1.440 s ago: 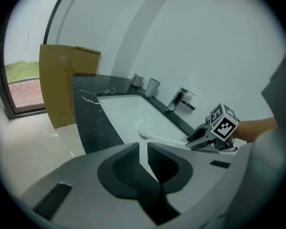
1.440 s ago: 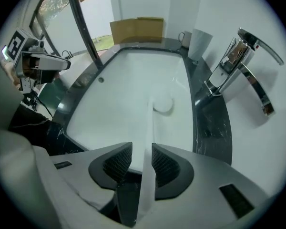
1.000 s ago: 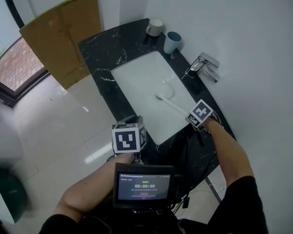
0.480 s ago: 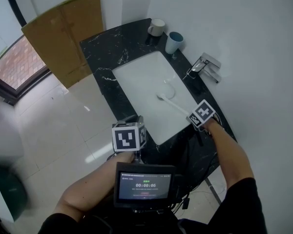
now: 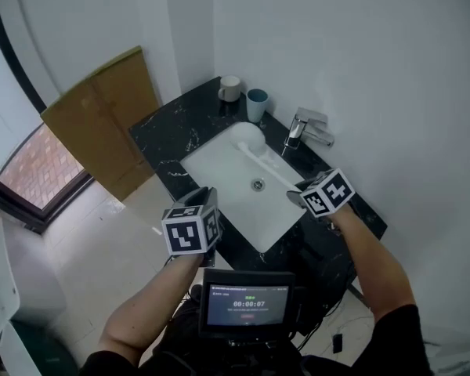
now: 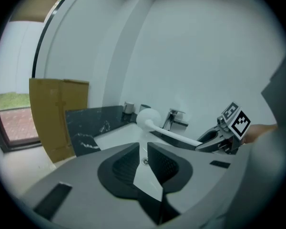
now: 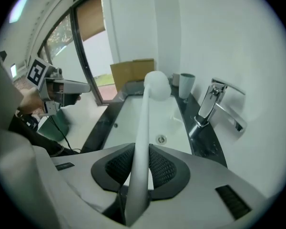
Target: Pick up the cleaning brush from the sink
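The white cleaning brush [image 5: 270, 171] hangs in the air over the white sink [image 5: 219, 171], its round head [image 5: 247, 135] pointing toward the back. My right gripper [image 5: 294, 194] is shut on the near end of the handle [image 7: 143, 128]; its jaws have just been closing with the handle between them. The left gripper view shows the brush [image 6: 171, 135] held by the right gripper [image 6: 214, 140]. My left gripper [image 5: 196, 197] hovers at the sink's front left edge. Its jaws [image 6: 142, 151] stand a narrow gap apart with nothing between them.
A chrome faucet [image 5: 305, 128] stands on the black marble counter [image 5: 164, 135] to the right of the basin. A white mug [image 5: 229, 88] and a teal cup [image 5: 256, 104] sit at the back. A cardboard sheet [image 5: 102, 124] leans at the left.
The brush lay in the basin with my right gripper at its handle; now it is lifted above the sink. Both grippers have risen, and the head view has tilted up.
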